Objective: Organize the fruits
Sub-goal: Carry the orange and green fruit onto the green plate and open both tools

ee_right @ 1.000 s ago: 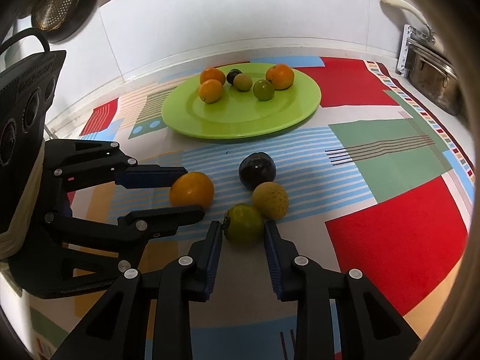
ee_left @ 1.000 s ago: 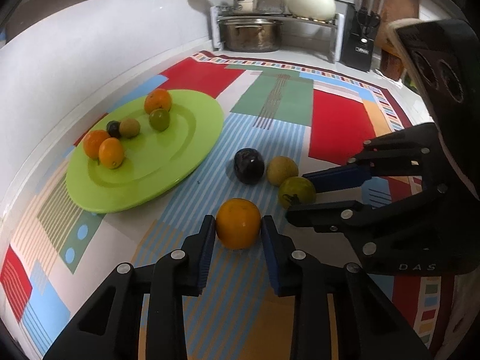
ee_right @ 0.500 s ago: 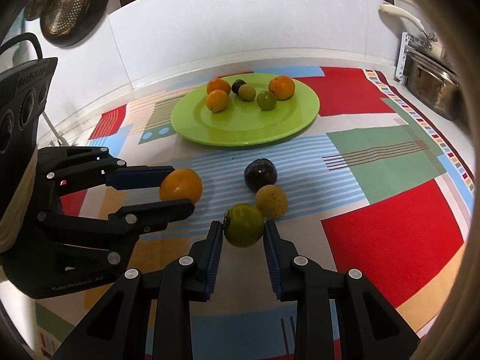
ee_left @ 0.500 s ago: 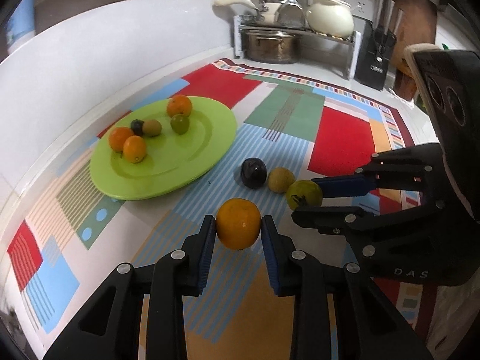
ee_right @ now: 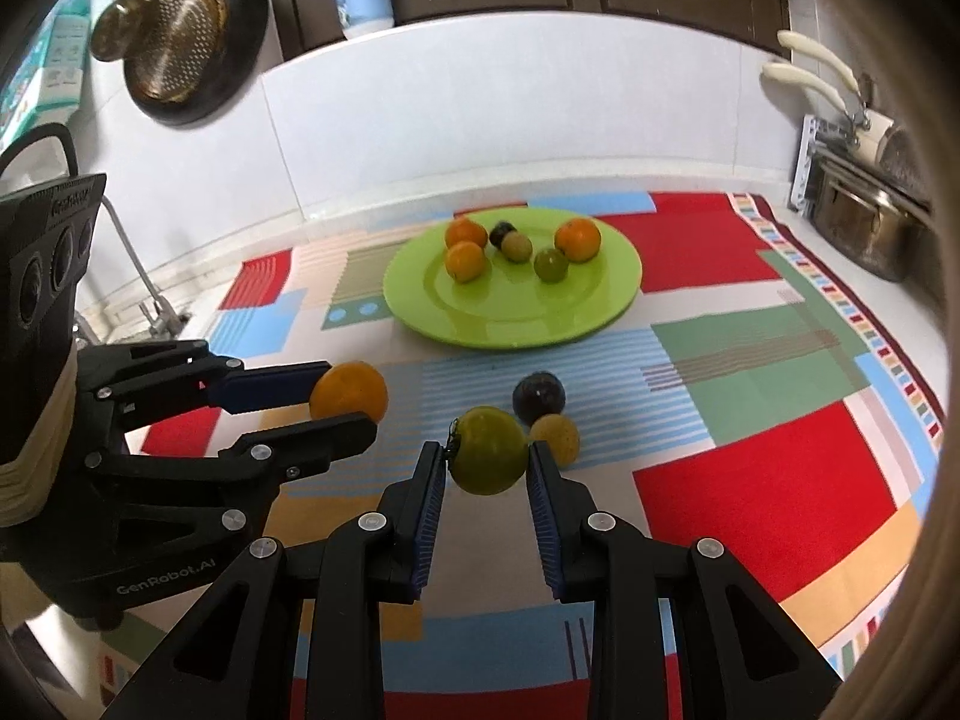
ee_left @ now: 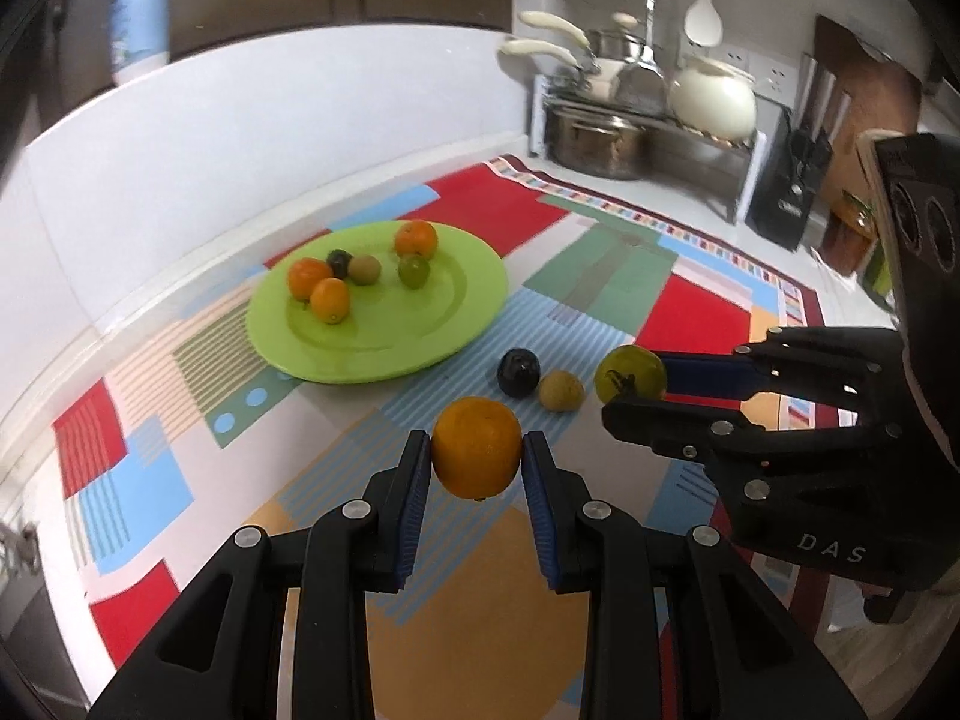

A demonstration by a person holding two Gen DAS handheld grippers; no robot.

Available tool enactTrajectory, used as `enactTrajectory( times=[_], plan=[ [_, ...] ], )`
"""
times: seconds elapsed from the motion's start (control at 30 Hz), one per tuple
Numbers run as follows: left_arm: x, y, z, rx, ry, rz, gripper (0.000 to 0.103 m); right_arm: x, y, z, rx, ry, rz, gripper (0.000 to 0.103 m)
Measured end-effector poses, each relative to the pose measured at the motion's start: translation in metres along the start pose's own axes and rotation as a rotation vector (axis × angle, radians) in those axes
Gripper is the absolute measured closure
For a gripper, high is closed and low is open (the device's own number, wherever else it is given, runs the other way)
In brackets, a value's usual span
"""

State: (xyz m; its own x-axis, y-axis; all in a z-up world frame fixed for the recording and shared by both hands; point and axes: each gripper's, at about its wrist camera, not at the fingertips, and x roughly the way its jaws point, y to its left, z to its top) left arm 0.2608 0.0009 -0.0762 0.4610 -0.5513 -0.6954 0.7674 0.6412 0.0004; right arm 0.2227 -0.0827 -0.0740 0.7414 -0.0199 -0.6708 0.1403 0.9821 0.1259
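My left gripper (ee_left: 477, 450) is shut on an orange (ee_left: 477, 447) and holds it above the patterned mat. My right gripper (ee_right: 486, 456) is shut on a green fruit (ee_right: 487, 450), also lifted; it shows in the left wrist view (ee_left: 630, 373). A dark plum (ee_left: 518, 372) and a small yellow-brown fruit (ee_left: 561, 391) lie on the mat between the grippers and the green plate (ee_left: 384, 354). The plate (ee_right: 600, 312) holds several small fruits. The left gripper with its orange (ee_right: 349, 397) shows at the left of the right wrist view.
A rack with pots and a white kettle (ee_left: 711, 99) stands at the back right, with a knife block (ee_left: 789, 192) beside it. A white backsplash wall (ee_left: 240, 138) runs behind the plate. A tap (ee_right: 150, 294) and a hanging pan (ee_right: 180, 42) are at the left.
Both grippers have lifted their fruits off the mat and pulled back and up. The plate and the two loose fruits look farther away.
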Motion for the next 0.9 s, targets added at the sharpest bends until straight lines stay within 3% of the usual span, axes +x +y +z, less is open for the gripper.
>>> enactTrajectory(
  times=[0.9],
  plan=[
    [-0.042, -0.032, 0.020, -0.205, -0.108, 0.197, 0.072, -0.045, -0.023, 0.020, -0.115, -0.091, 0.119, 0.074]
  ],
)
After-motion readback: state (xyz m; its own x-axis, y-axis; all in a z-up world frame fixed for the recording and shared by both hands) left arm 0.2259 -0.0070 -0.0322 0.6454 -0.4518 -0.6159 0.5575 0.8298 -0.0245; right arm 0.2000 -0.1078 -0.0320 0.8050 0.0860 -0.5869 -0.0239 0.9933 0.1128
